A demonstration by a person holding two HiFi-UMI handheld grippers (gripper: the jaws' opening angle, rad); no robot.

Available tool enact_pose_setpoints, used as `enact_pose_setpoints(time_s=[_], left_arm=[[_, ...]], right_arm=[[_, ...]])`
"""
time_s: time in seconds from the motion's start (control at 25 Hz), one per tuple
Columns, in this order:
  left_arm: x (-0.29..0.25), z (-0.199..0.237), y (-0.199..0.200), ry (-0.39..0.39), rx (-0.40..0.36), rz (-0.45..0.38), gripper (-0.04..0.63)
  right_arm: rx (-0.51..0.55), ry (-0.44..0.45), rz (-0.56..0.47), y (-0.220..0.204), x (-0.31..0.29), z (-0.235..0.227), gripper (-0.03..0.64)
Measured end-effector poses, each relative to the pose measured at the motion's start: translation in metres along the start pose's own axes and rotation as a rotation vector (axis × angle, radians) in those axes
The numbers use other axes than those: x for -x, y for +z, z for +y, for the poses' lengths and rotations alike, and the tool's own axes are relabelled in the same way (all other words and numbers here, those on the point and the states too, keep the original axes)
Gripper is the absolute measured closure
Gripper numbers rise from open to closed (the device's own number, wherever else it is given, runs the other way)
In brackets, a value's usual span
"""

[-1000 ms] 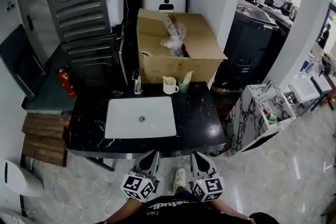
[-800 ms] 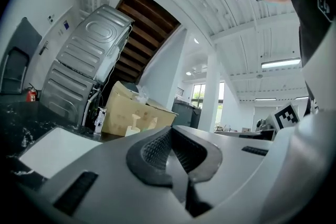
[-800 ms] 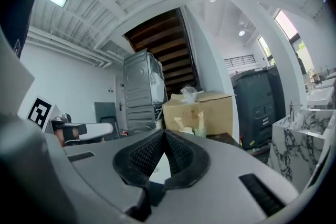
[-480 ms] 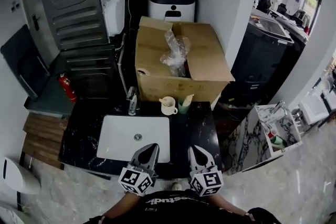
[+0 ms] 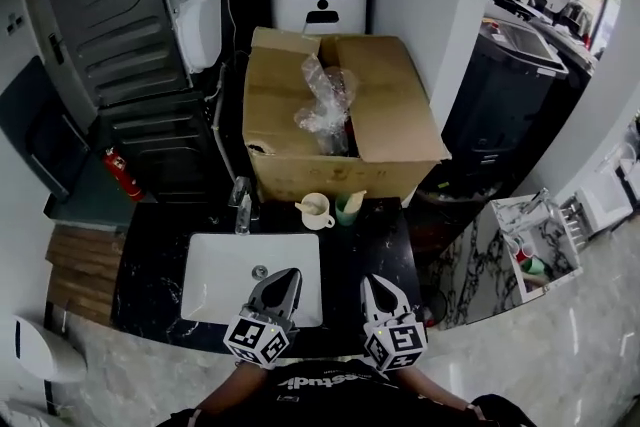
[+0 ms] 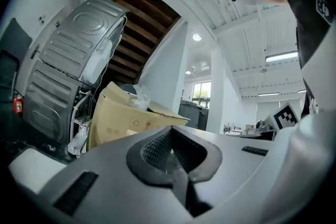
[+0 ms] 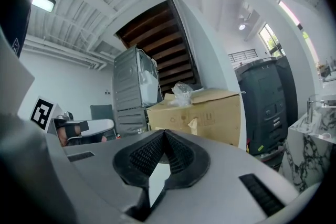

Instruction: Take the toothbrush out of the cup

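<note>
Cups stand side by side at the back of the black marble counter [image 5: 372, 245], just before an open brown cardboard box [image 5: 390, 105] holding crumpled clear plastic [image 5: 322, 105]. The white ceramic mug [image 5: 320, 216] has a thin pale stick, apparently the toothbrush [image 5: 303, 207], over its left rim. The green cup [image 5: 345, 212] holds a cream item too small to name. The left gripper [image 5: 284, 275] and right gripper [image 5: 372, 281] hover near the white rectangular sink [image 5: 220, 275], well apart from both cups, jaws pressed together and empty.

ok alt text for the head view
From above: the left gripper and right gripper, both shut, over the near edge of a black counter with a white sink. Behind it stand a mug, a green cup and a cardboard box.
</note>
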State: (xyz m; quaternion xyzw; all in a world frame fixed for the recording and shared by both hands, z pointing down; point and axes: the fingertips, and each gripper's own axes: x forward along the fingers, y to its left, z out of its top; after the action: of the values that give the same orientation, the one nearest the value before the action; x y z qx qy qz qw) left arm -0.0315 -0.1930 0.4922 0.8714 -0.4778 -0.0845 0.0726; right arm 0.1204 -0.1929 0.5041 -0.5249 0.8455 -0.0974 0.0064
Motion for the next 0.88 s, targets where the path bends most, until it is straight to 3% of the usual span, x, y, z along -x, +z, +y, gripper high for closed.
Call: enact_pose_setpoints(time_s=[0.6,0.76,0.88], left_arm=[[-0.020,0.025,0.006,-0.089,0.033,0.001,0.581],[-0.019,0.028,0.003,-0.093,0.040,0.009,0.581],[-0.017,0.032,0.005,-0.085,0.037,0.002,0.581]], right_arm=[[0.001,-0.054,0.011,-0.006,-0.017,0.013,0.577],[0.007,-0.044,0.017,-0.009,-0.021,0.016,0.494],[0.014,-0.042,0.019,-0.010,-0.026,0.016,0.480]])
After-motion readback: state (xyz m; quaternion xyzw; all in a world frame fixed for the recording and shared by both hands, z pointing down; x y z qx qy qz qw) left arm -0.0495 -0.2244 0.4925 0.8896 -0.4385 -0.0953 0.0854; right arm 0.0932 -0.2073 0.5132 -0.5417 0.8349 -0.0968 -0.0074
